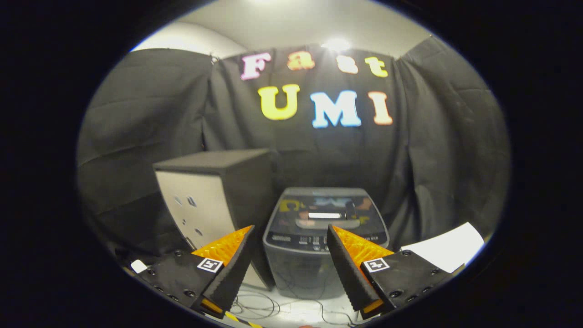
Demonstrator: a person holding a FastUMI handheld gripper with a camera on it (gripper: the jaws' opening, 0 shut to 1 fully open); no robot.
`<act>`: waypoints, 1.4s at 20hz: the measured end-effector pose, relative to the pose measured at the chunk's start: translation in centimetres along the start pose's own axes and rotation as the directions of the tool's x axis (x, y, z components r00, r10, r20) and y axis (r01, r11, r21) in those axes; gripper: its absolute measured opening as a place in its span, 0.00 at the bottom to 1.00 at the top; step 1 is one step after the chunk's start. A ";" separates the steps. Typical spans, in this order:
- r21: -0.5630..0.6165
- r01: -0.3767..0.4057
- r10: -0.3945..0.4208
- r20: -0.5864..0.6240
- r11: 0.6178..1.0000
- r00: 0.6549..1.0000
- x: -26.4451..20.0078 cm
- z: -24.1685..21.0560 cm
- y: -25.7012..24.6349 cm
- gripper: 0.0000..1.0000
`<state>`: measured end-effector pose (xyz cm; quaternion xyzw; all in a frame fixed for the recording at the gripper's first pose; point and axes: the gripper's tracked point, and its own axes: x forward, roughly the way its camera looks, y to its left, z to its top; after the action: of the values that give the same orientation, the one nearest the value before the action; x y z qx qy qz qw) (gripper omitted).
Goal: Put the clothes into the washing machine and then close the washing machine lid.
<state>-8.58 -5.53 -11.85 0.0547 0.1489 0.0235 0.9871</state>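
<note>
Spread wide and holding nothing, the gripper (290,237) frames a small dark grey top-loading washing machine (324,241) just ahead, its glossy lid (325,210) down. Beside it stands a black-topped pale box (214,196); thin cables (268,306) trail below.

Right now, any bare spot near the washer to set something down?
Gripper is open, holding nothing. Small grey washing machine, lid closed, stands beyond the fingers. Bare white surface lies right of it, bordered by the black curtain. Left is crowded: black-topped box close beside the washer. Thin cables clutter the front.
</note>
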 end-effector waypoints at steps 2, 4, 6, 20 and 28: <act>0.085 0.003 -0.004 0.014 0.996 1.000 -2.6 -1.4 -0.2 0.97; 0.142 0.026 -0.032 0.040 0.989 0.999 -5.5 -1.6 -0.4 0.97; 0.101 0.052 -0.061 0.090 0.994 0.994 -8.2 -0.3 -0.8 0.97; -0.090 0.063 -0.044 0.197 0.994 0.979 -12.0 1.7 1.5 0.98; -0.084 0.053 -0.035 0.199 0.995 0.979 -11.1 1.7 1.5 0.99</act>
<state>-18.70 -4.95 -6.79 0.0096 0.0503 0.0027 0.9987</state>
